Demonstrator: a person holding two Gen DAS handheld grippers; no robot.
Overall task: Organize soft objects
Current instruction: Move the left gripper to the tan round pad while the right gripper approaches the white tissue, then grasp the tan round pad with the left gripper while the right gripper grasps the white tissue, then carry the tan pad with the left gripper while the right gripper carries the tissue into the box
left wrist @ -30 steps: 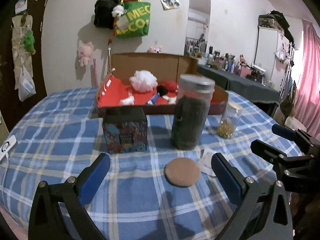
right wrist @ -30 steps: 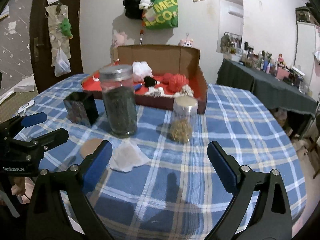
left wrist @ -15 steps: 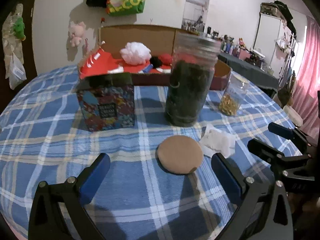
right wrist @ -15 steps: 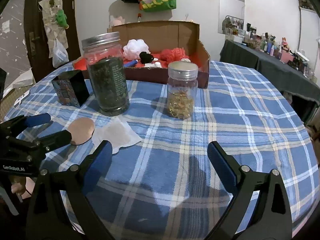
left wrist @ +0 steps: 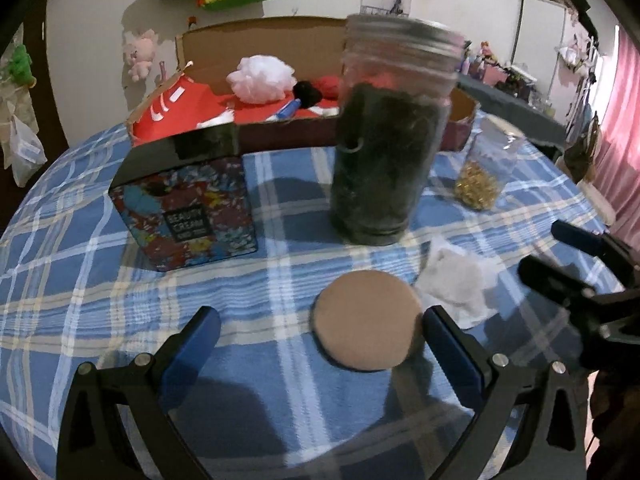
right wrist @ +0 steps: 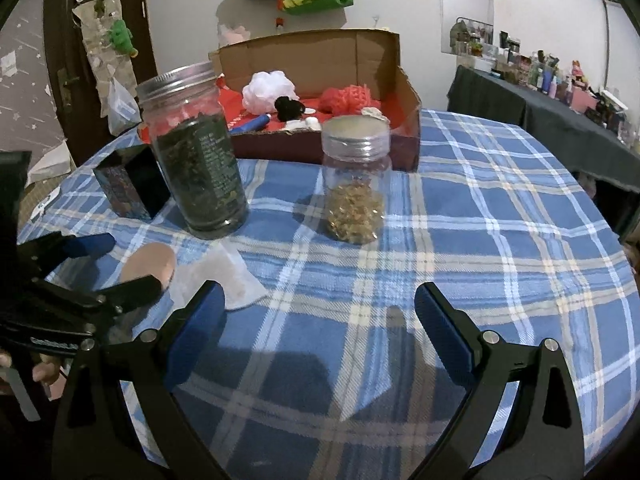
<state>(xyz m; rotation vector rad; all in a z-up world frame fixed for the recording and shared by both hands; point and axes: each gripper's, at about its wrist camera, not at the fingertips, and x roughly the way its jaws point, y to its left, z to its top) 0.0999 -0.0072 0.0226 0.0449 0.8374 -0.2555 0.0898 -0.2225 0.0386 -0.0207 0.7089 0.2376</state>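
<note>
On the blue plaid tablecloth [left wrist: 100, 280], just ahead of the left gripper [left wrist: 320, 332], the tan round puff [left wrist: 366, 320] is lying flat, and the tongs are spread wide, clamped on nothing. The puff is seen off-centre between them: its edge looks close to or touching the right-hand blue pad [left wrist: 448, 344], while the other pad [left wrist: 192, 344] is well apart from it. A lopsided close is the risk here, with the puff likely to be nudged sideways or pinched by its rim only and dropped. Being thin and flat on soft cloth, it could also be caught together with a fold of tablecloth. The white pad [left wrist: 456, 280] lies just beside the puff and may be dragged along. The tall dark-filled jar [left wrist: 384, 140] stands right behind, so an overshoot could knock it.

The right gripper [right wrist: 320, 320] is held open too, over bare cloth, with nothing between its fingers.

From the left wrist view the puff's full outline and the patterned box [left wrist: 188, 204] face are given, though the jar is blurred. From the right wrist view the small jar [right wrist: 356, 184] is shown sharply, and the cardboard box [right wrist: 404, 92] is seen to hold a white pouf [right wrist: 268, 90], a red pouf [right wrist: 348, 96] and a black item [right wrist: 290, 108]; there the puff is half hidden behind the left gripper's finger.
</note>
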